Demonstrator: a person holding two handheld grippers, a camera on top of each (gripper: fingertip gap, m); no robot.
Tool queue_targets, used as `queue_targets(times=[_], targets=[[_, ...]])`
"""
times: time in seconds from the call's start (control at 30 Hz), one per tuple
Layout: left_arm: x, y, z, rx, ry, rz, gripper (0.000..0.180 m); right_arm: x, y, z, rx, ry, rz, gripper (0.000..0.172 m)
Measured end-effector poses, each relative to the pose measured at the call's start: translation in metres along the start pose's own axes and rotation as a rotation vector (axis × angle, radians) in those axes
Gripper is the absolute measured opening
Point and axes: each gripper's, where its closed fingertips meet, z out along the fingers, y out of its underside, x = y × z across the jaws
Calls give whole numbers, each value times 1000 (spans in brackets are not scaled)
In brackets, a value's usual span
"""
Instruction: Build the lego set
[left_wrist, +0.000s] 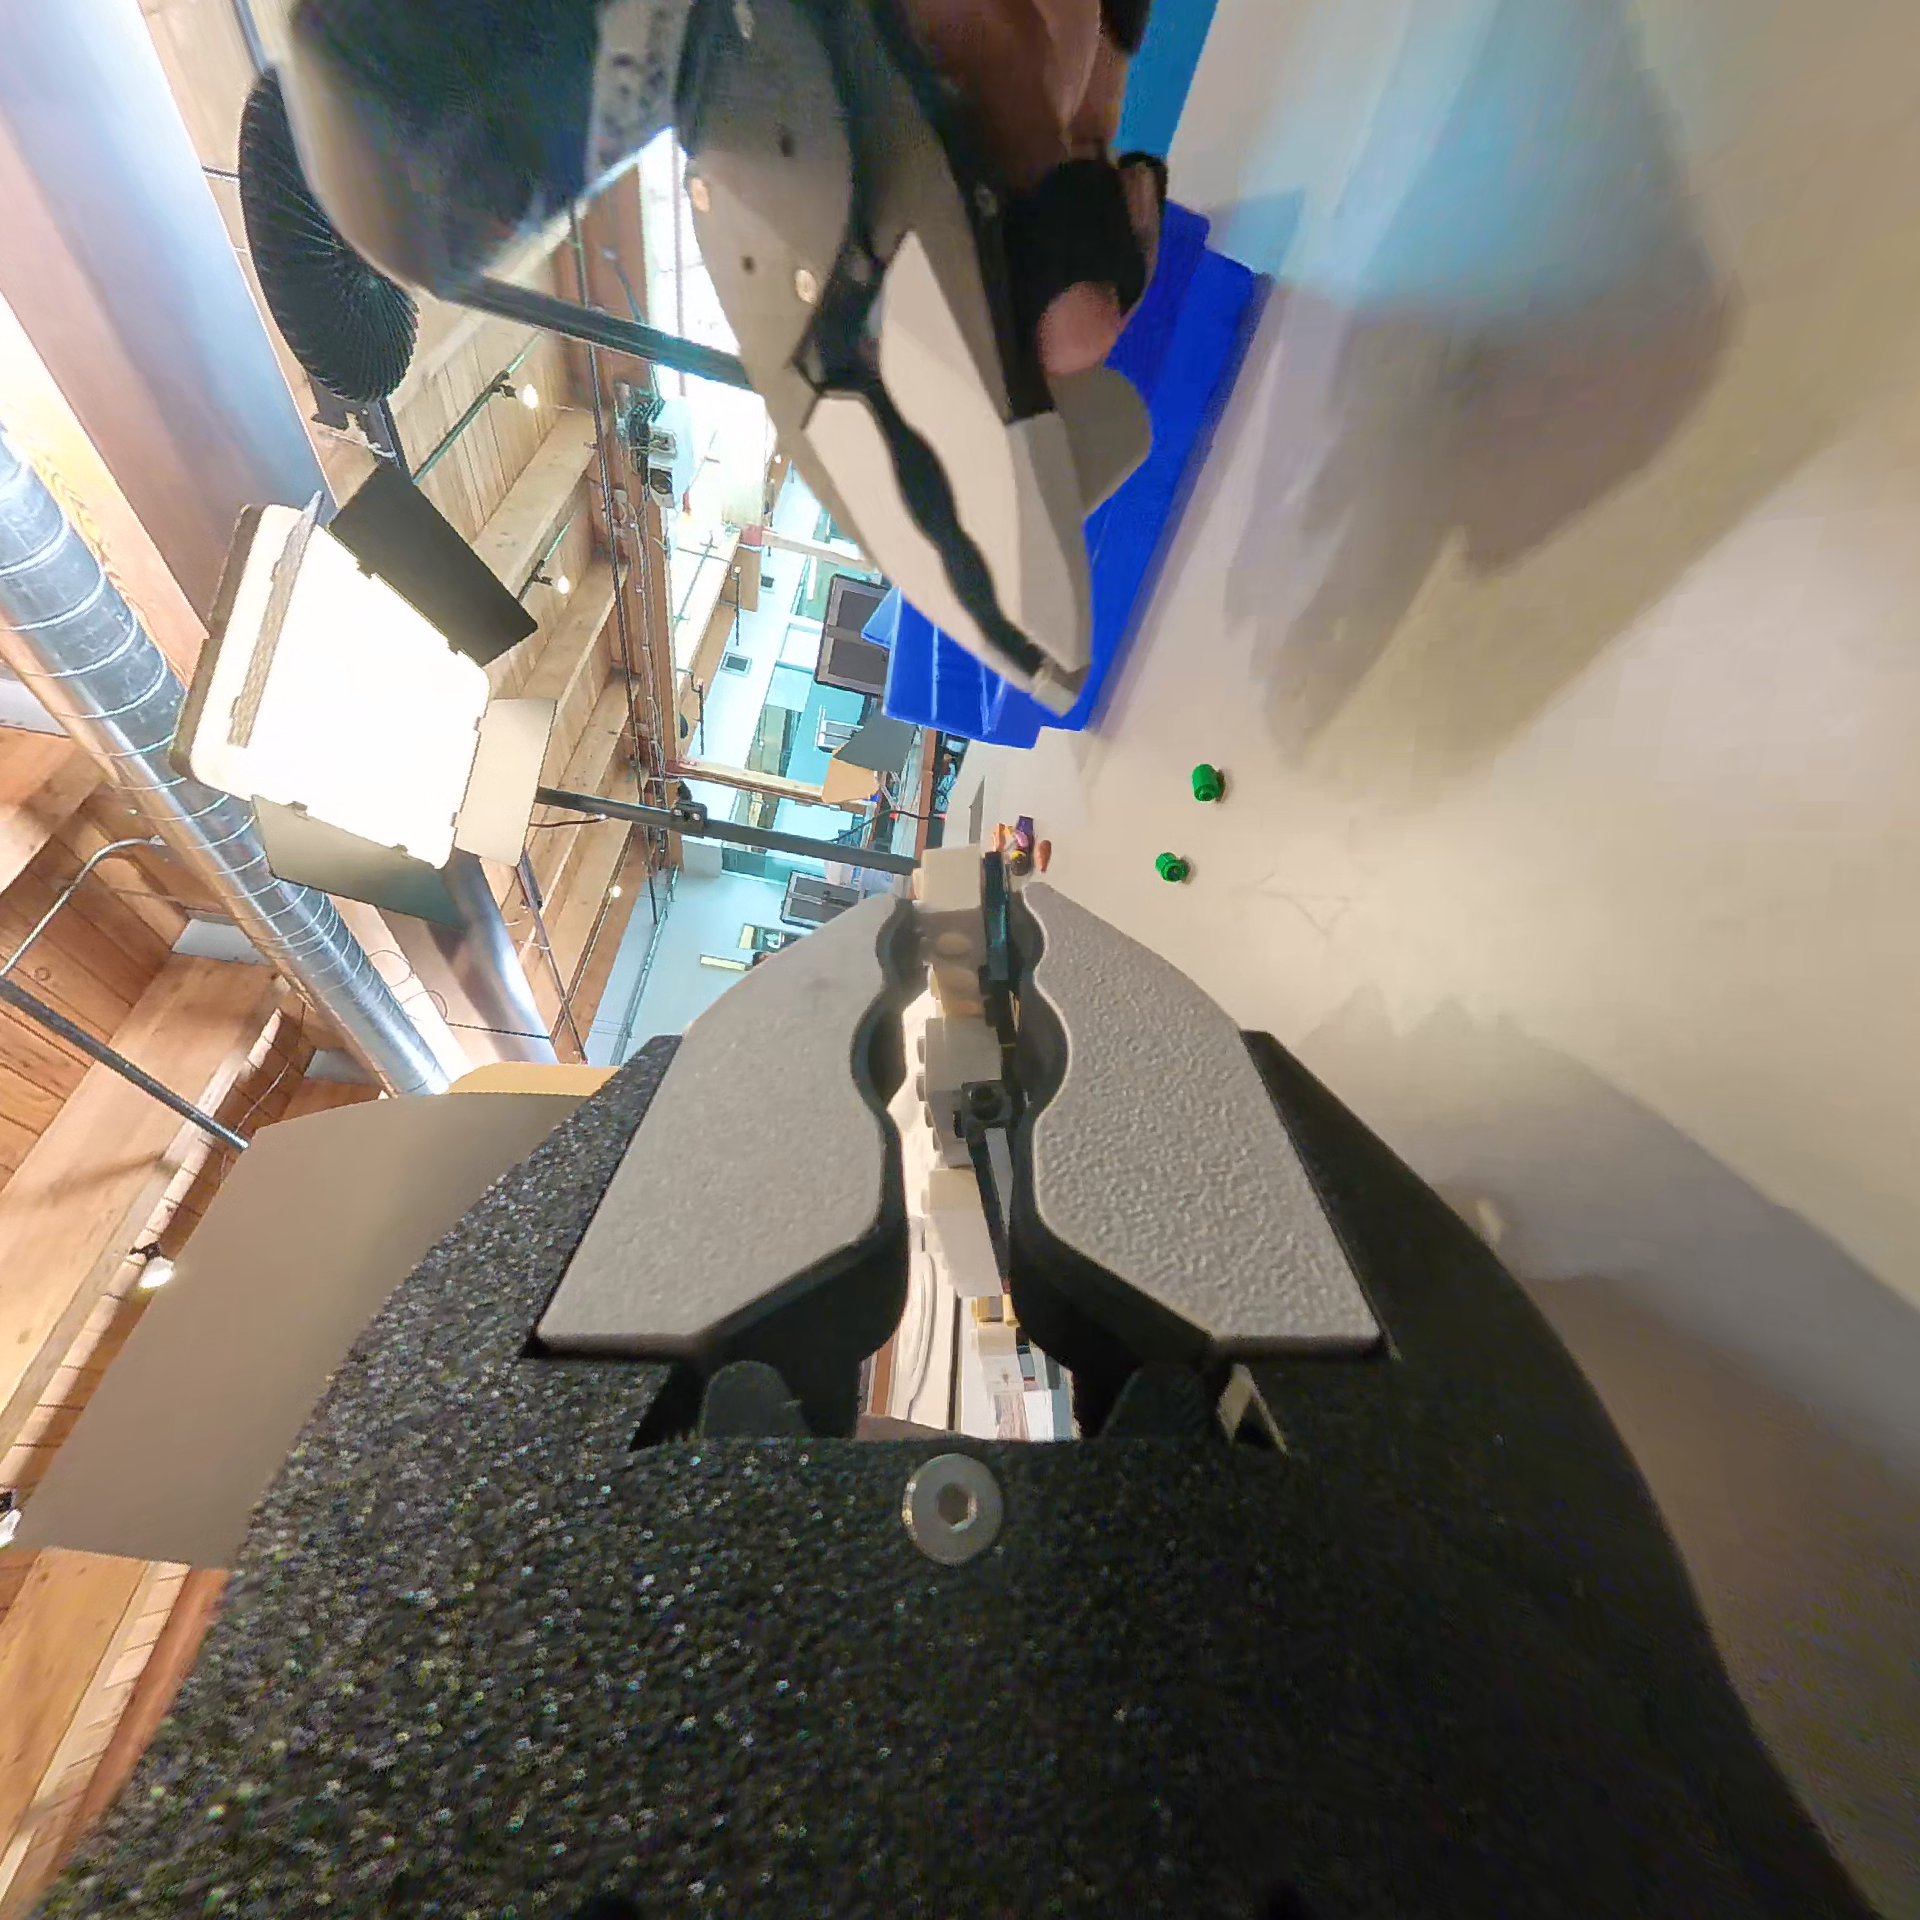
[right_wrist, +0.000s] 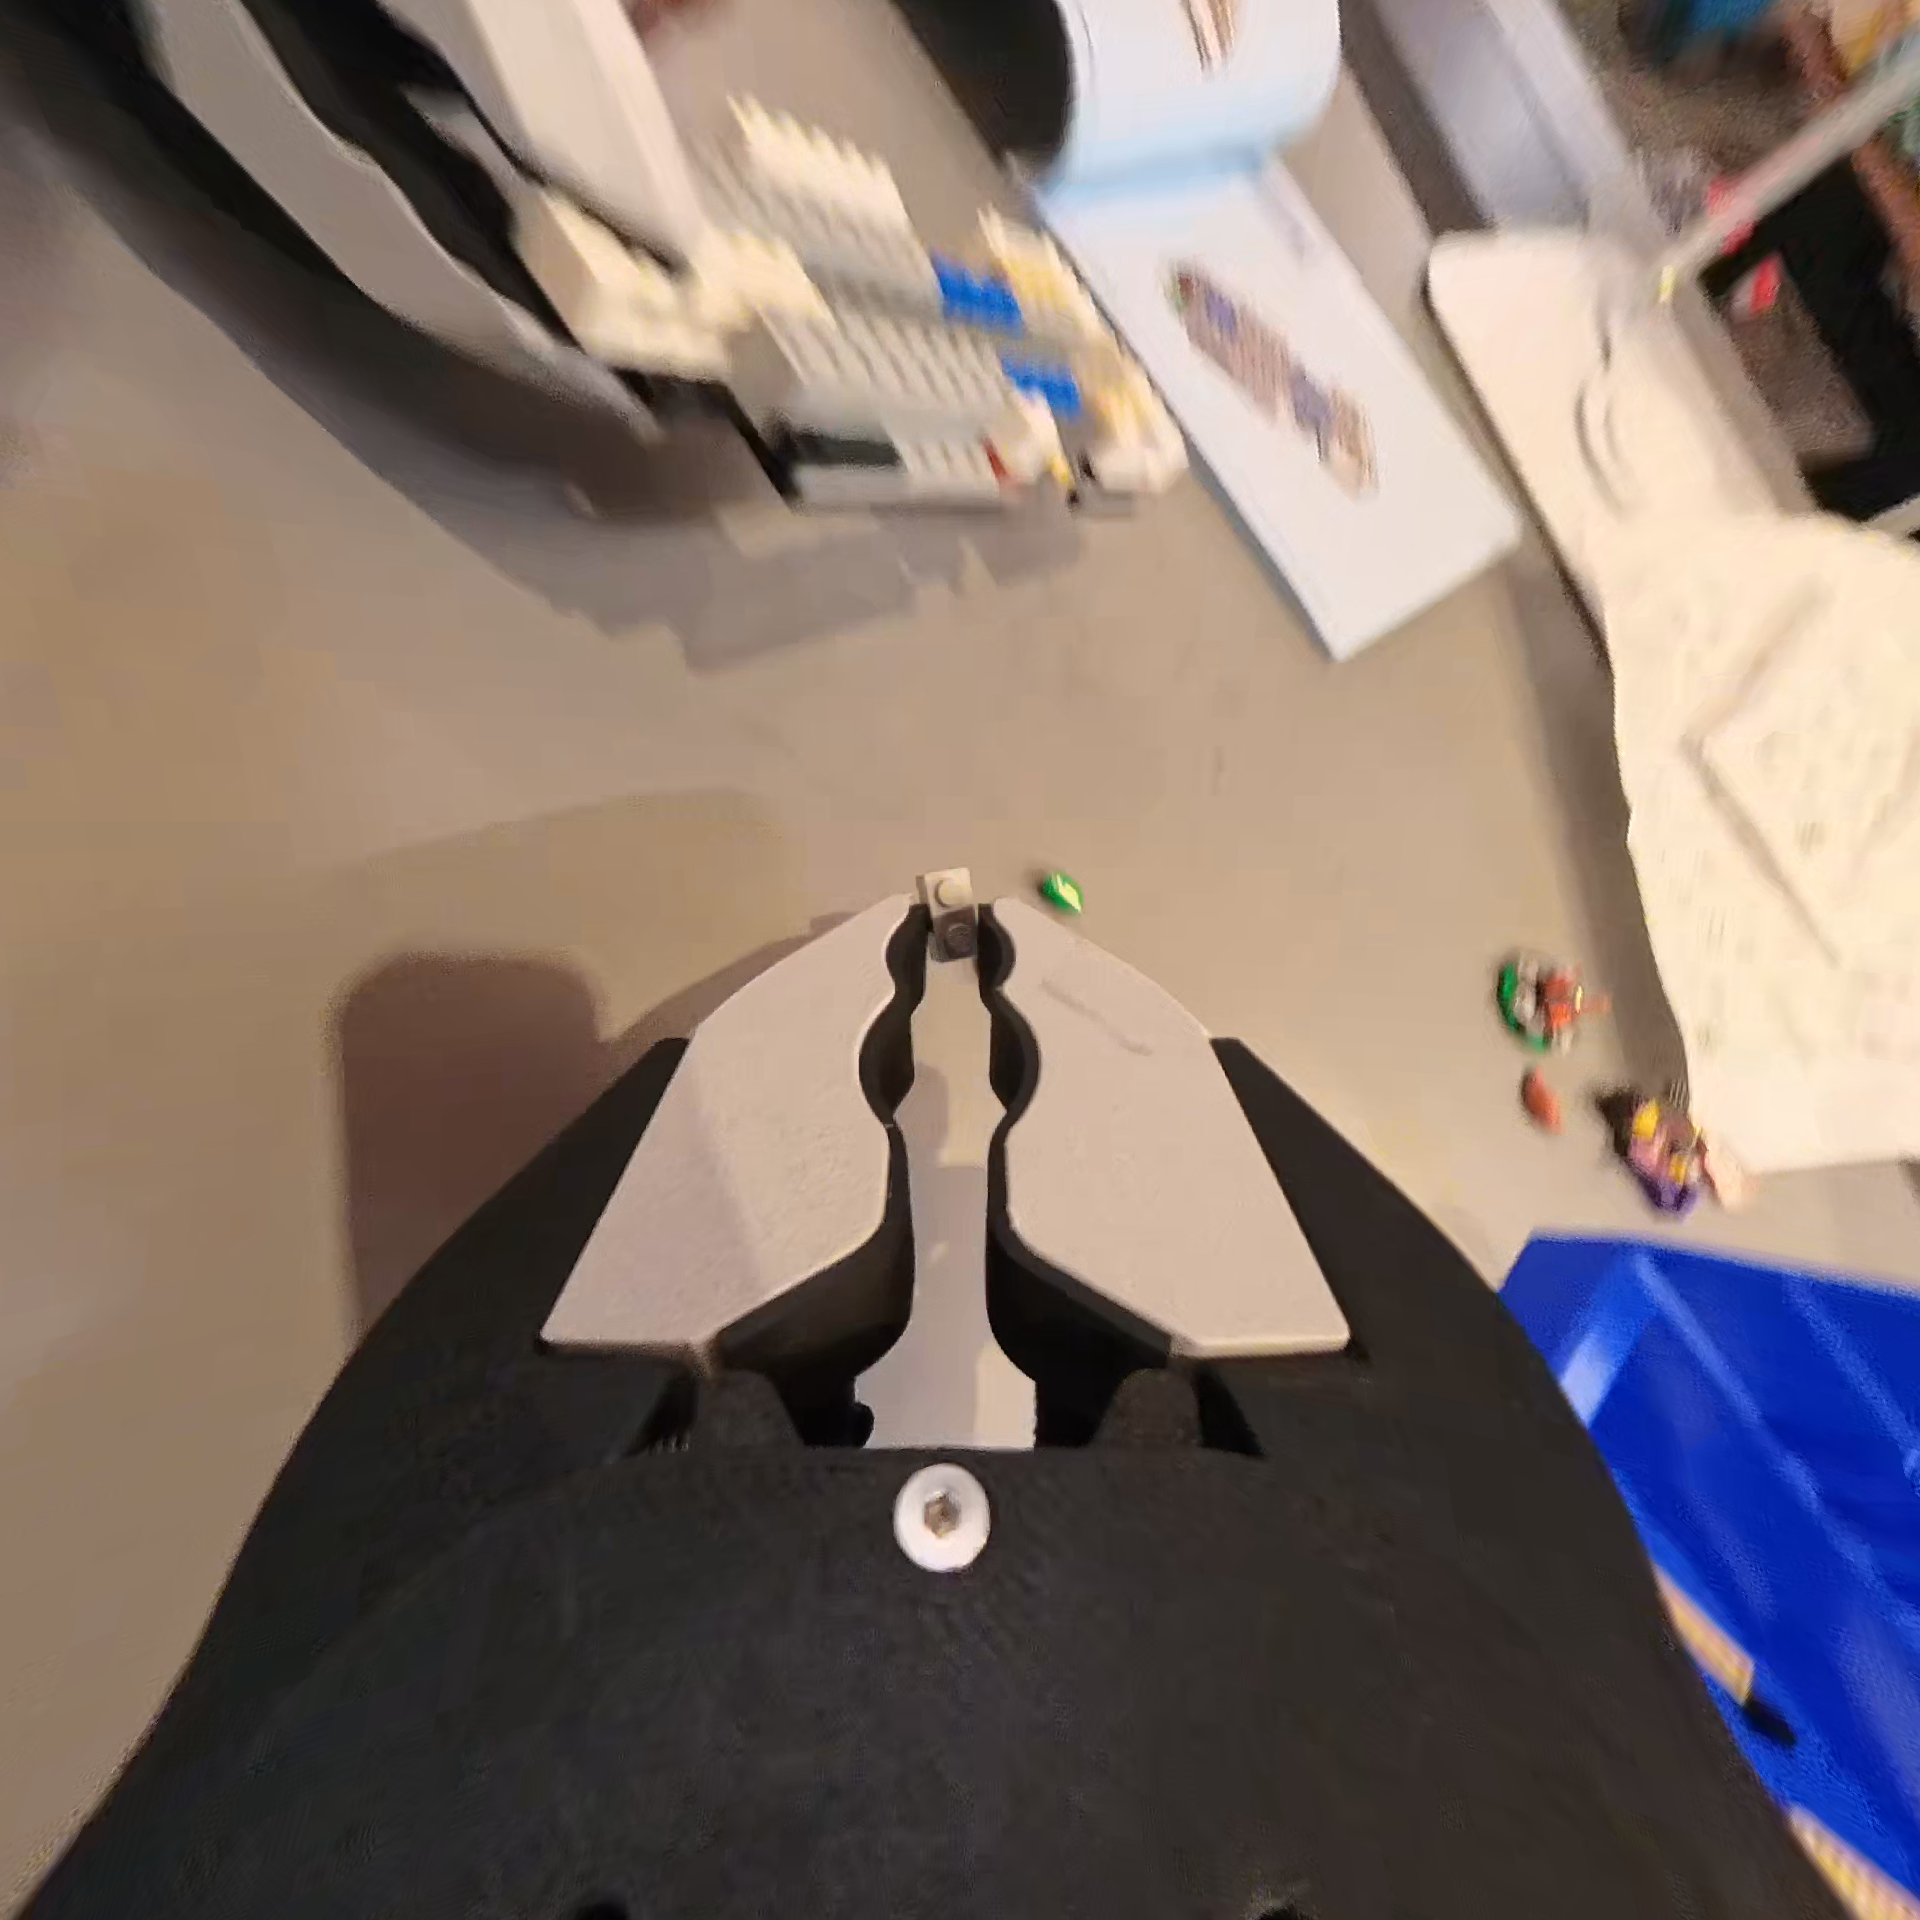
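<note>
Grippers each hold toy bricks above a pale grey table (right_wrist: 727, 748). The left gripper (left_wrist: 961, 914) is clamped on a white and black brick model (left_wrist: 961, 997); its long axis runs along the fingers, with a white block poking out past the tips and the rest reaching back between them toward the gripper body. The right gripper (right_wrist: 951, 914) stands narrow, its tips pinching a small grey plate (right_wrist: 951, 920) that points forward, one stud clear of the tips. In the right wrist view the model shows as rows of white bricks with blue and yellow bits, blurred. A pale blue sheet (right_wrist: 1278, 343) with blurred print lies beyond it; the print cannot be read. Two green studs (left_wrist: 1203, 781) lie loose on the table, near a cluster of small coloured pieces (right_wrist: 1652, 1143). A blue bin (right_wrist: 1766, 1455) sits at the right gripper's side, and open table lies ahead of its tips.
</note>
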Motion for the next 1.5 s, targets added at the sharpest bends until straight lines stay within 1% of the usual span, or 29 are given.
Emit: queue_targets(times=[0.07, 0.13, 0.2, 0.3, 0.47, 0.67, 0.83, 1.07, 1.5], targets=[[-2, -2, 0, 6, -15, 0, 16, -8, -32, -3, 81, -30, -63, 9], [-4, -3, 0, 9, -27, -1, 16, -12, -57, -3, 130, -52, -110, 9], [-5, -4, 0, 10, -32, 0, 16, -16, -72, 0, 145, -81, -141, 9], [-7, -4, 0, 11, -39, 0, 16, -20, -84, 7, 146, -119, -176, 9], [-11, -6, 0, 19, -55, -21, 16, -28, -87, 16, 107, -186, -212, 9], [-15, -6, 1, 31, -68, -71, 16, -29, -94, 17, 89, -252, -198, 9], [-17, -5, 0, 37, -72, -98, 16, -28, -95, 18, 59, -288, -209, 13], [-21, -4, 0, 40, -85, -123, 16, -24, -99, 17, 61, -316, -212, 16], [-24, -4, 0, 46, -95, -145, 16, -23, -104, 15, 99, -365, -197, 12]])
